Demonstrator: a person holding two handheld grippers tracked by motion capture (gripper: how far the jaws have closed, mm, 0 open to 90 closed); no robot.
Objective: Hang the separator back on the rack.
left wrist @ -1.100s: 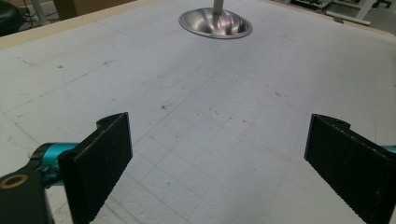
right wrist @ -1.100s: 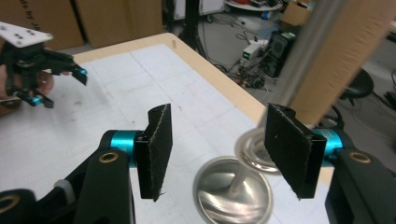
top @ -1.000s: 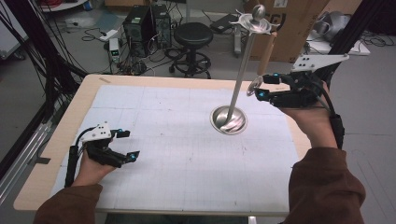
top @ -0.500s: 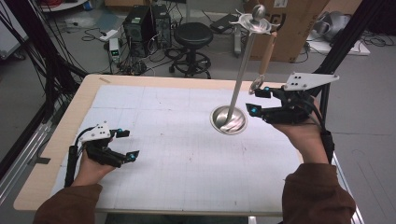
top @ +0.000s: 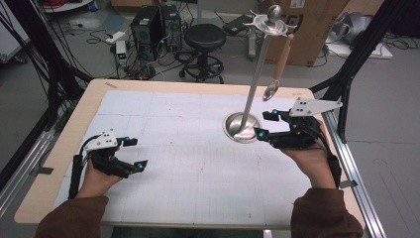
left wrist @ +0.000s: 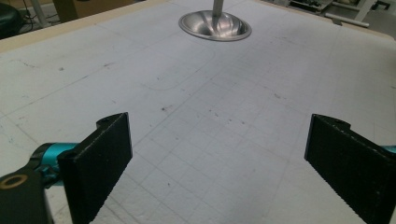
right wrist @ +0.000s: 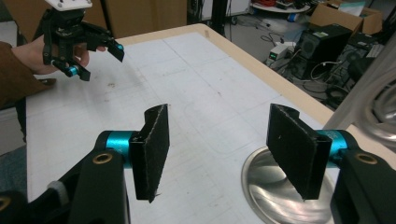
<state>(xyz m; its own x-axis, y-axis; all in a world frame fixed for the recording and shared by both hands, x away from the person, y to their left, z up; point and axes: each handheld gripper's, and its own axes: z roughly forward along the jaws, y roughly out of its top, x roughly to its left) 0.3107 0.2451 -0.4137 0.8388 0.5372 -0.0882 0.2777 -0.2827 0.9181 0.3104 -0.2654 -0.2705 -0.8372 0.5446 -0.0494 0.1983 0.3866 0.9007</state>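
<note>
White gridded table [top: 188, 163], steel stand [top: 253, 94], ladle [top: 277, 64] hanging

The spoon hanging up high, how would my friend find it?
Start at the white mat on the table, then find the tall silver stand near its far right side. The spoon hangs from the stand's top, bowl downward. It is the one thing there with a pale wooden handle.

Counts: one metal stand [top: 253, 94] on the tabletop [top: 188, 163], with one round base [top: 241, 127] and one upright pole. One spoon [top: 278, 69] with a wooden handle hanging from its top. Two tongs: left tongs [top: 132, 152] and right tongs [top: 261, 124]. Two hands, two brown sleeves. On the floor behind: one black stool [top: 204, 37], one cardboard box [top: 317, 29].
</note>
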